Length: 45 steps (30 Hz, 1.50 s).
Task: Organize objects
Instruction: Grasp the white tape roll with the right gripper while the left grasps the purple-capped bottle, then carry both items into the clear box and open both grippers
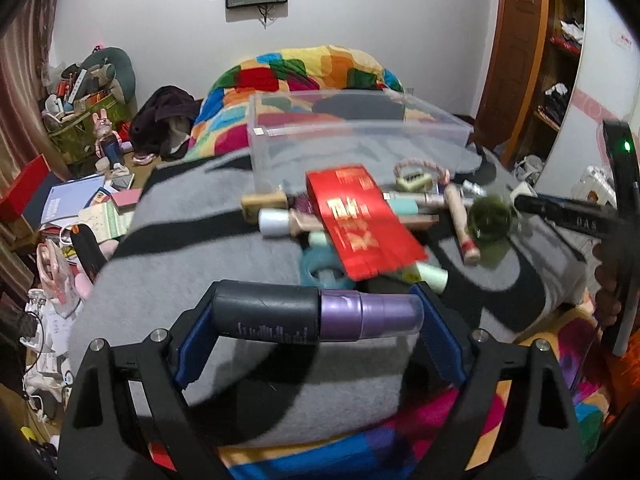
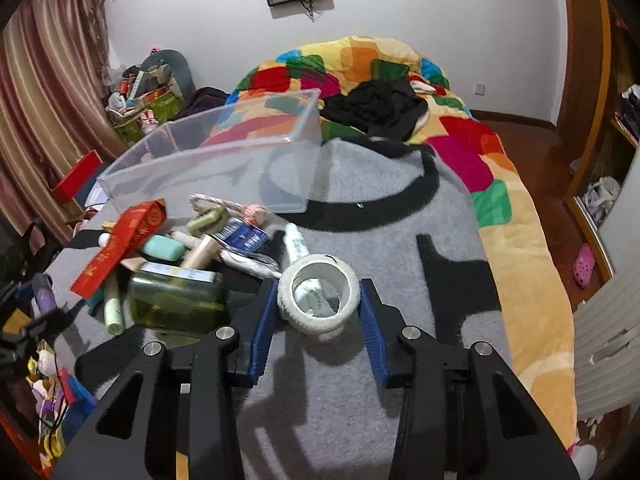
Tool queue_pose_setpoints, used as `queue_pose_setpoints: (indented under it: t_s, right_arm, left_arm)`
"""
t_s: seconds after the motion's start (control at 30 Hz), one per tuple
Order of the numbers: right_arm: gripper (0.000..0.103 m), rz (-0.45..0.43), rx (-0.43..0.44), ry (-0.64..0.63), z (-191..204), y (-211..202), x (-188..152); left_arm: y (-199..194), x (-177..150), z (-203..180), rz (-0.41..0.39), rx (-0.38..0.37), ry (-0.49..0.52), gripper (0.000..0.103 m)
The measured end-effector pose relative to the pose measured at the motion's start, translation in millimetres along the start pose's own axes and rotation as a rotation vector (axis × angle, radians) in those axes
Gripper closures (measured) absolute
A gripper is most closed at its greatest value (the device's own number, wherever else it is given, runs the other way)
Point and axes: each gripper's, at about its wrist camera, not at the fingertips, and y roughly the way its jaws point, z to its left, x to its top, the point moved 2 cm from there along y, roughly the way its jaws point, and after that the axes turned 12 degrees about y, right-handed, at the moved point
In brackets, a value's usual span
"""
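Observation:
My left gripper (image 1: pixel 316 316) is shut on a black bottle with a purple cap (image 1: pixel 312 314), held crosswise above the grey blanket. My right gripper (image 2: pixel 318 304) is shut on a white tape roll (image 2: pixel 319 298), held just above the blanket. A pile of small objects lies ahead: a red envelope (image 1: pixel 362 222), a green glass bottle (image 2: pixel 178 300), a mint soap (image 2: pixel 164 249), wooden pieces, tubes and a rope. A clear plastic bin (image 1: pixel 352 136) stands behind the pile, seen also in the right wrist view (image 2: pixel 224 160). The right gripper shows at the left wrist view's right edge (image 1: pixel 576 216).
The bed carries a grey and black blanket (image 2: pixel 384 248) over a colourful quilt (image 2: pixel 472 152), with black clothes (image 2: pixel 376 108) near the pillow end. Cluttered boxes and books lie on the floor at left (image 1: pixel 72 196). A wooden shelf (image 2: pixel 612 128) stands at right.

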Motion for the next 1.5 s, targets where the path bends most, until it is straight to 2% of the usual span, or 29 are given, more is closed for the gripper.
queue_pose_setpoints:
  t_s: [0.37,0.77,0.93,1.17,1.5]
  right_arm:
    - [0.066,-0.061,0.092,-0.075,40,-24,26]
    - [0.066,-0.067,0.134,-0.132,81,-4,67]
    - [0.066,-0.036,0.142,-0.13,91,17,89]
    - [0.066,0.016,0.098,-0.141,98,54,104]
    - [0.066,0.125,0.047,-0.148,96,97,108]
  left_arm:
    - [0,53,19,-0.06,0.051,-0.018,0.013]
    - [40,100,31,-0.071,-0.007,-0.06,0.013]
    - [62,118,40,-0.048,-0.033,-0.089,0.013]
    - [96,132,53,0.012,-0.067,-0.136,0.013]
    - [125,142,42,0.08,-0.053,-0.096,0.013]
